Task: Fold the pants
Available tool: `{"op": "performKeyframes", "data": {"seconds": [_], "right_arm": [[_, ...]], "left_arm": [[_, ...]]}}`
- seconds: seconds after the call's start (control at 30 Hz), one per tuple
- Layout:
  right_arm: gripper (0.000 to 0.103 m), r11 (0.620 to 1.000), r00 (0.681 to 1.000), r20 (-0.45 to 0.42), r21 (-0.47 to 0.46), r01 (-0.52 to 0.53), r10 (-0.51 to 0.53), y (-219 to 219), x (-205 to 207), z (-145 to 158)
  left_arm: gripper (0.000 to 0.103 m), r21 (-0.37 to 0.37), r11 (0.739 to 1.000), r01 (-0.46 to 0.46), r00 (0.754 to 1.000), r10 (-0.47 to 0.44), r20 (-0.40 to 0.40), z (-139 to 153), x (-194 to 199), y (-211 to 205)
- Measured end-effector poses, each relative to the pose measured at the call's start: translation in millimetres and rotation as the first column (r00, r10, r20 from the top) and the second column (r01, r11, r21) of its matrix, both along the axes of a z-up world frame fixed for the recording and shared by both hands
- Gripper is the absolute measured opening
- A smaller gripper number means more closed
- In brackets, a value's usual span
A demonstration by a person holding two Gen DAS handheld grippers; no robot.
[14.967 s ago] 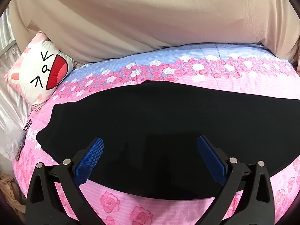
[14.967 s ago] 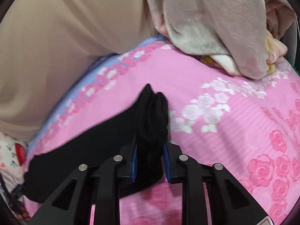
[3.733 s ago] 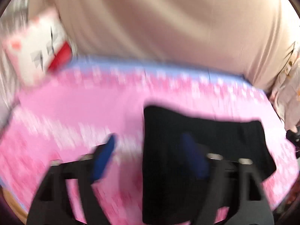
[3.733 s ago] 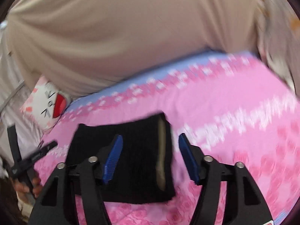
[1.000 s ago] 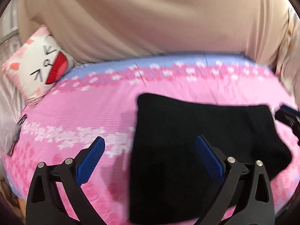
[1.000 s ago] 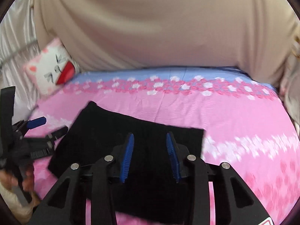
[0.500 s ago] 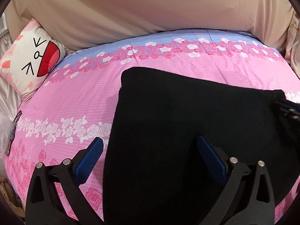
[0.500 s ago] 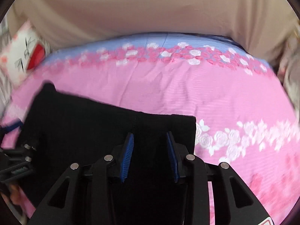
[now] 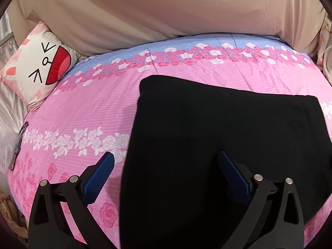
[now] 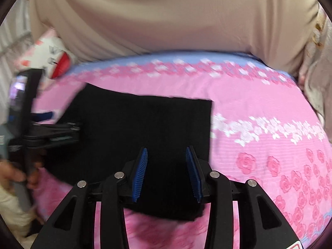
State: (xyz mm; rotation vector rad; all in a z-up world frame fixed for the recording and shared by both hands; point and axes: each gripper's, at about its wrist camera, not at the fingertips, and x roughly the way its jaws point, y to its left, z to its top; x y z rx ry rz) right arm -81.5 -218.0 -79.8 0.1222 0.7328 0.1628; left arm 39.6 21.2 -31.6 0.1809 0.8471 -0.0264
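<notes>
Pants [image 10: 145, 124] under open right tool [image 10: 167, 172]

The pants [image 9: 224, 137] looked like matt black knit cloth, laid on a printed cotton-ish bedspread [image 9: 87, 112]. Ribbed blue rubbery pads [image 10: 141, 172] were set in matt black plastic, silvery metal pins showing.

a bed [image 9: 87, 108] in a pink rose-print cover with a blue band along its far edge carries the black folded pants [image 9: 217, 145], lying flat. a cartoon-face pillow [image 9: 35, 66] rests at its far left corner.
</notes>
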Motion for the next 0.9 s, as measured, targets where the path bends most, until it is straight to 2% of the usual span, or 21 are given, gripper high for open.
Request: {"op": "performKeyframes", "data": {"seconds": [0.1, 0.2, 0.3, 0.37, 0.43, 0.5, 0.57, 0.67, 0.7, 0.73, 0.77, 0.8, 0.9], "right_arm": [[0.033, 1.0, 0.997, -0.074, -0.02, -0.004, 0.002, -3.5, 5.8, -28.6], [0.033, 0.996, 0.998, -0.068, 0.09, 0.02, -0.013, -16.3, -1.8, -22.3], [0.04, 0.997, 0.999, -0.023, 0.058, 0.048, -0.047, -23.7, -16.9, -3.0], [0.069, 0.994, 0.995, -0.023, 0.042, 0.097, -0.096, -36.5, -22.9, 1.3], [0.071, 0.99, 0.992, -0.047, 0.069, 0.122, -0.119, -49.0, -23.0, -1.5], [0.071, 0.977, 0.988, -0.087, 0.161, 0.139, -0.126, -61.3, -23.1, -13.1], [0.071, 0.953, 0.984, -0.141, 0.266, 0.144, -0.109, -67.7, -20.6, -30.7], [0.071, 0.906, 0.977, -0.198, 0.396, 0.15, -0.076, -70.5, -11.9, -55.6], [0.071, 0.886, 0.975, -0.209, 0.438, 0.156, -0.068, -73.0, -9.6, -62.0], [0.072, 0.862, 0.973, -0.219, 0.477, 0.169, -0.069, -74.5, -7.8, -68.1], [0.078, 0.83, 0.972, -0.222, 0.528, 0.18, -0.07, -75.3, -5.3, -74.7], [0.081, 0.808, 0.977, -0.2, 0.562, 0.174, -0.071, -76.2, -4.5, -75.7], [0.085, 0.783, 0.982, -0.187, 0.606, 0.139, -0.029, -71.1, 8.6, -77.9]], "left_arm": [[0.098, -0.025, 1.0, -0.007, 1.0, 0.008, 0.008, 5.0, -10.6, 8.8], [0.098, -0.021, 1.0, 0.004, 1.0, -0.004, -0.014, 2.2, -20.6, 13.1], [0.098, -0.004, 1.0, 0.011, 1.0, -0.012, -0.016, 3.2, -34.4, 21.1], [0.098, -0.018, 1.0, 0.017, 1.0, -0.017, -0.02, 4.9, -43.5, 30.3], [0.098, -0.051, 0.999, 0.015, 0.998, -0.017, -0.053, 2.9, -49.6, 41.4], [0.098, -0.083, 0.997, 0.006, 0.996, -0.013, -0.089, -1.5, -52.9, 49.2], [0.098, -0.14, 0.99, 0.009, 0.992, -0.027, -0.125, -8.4, -54.4, 55.8], [0.098, -0.28, 0.96, 0.006, 0.984, -0.056, -0.171, -19.3, -51.3, 68.1], [0.098, -0.354, 0.935, -0.002, 0.98, -0.069, -0.189, -25.2, -47.4, 73.5], [0.098, -0.396, 0.918, -0.009, 0.976, -0.077, -0.202, -29.6, -44.9, 75.2], [0.098, -0.448, 0.894, -0.023, 0.97, -0.09, -0.228, -36.1, -40.2, 78.0], [0.098, -0.459, 0.888, -0.025, 0.976, -0.078, -0.204, -34.1, -39.7, 78.6], [0.098, -0.458, 0.889, -0.003, 0.973, -0.103, -0.206, -32.8, -30.8, 67.5]]}}
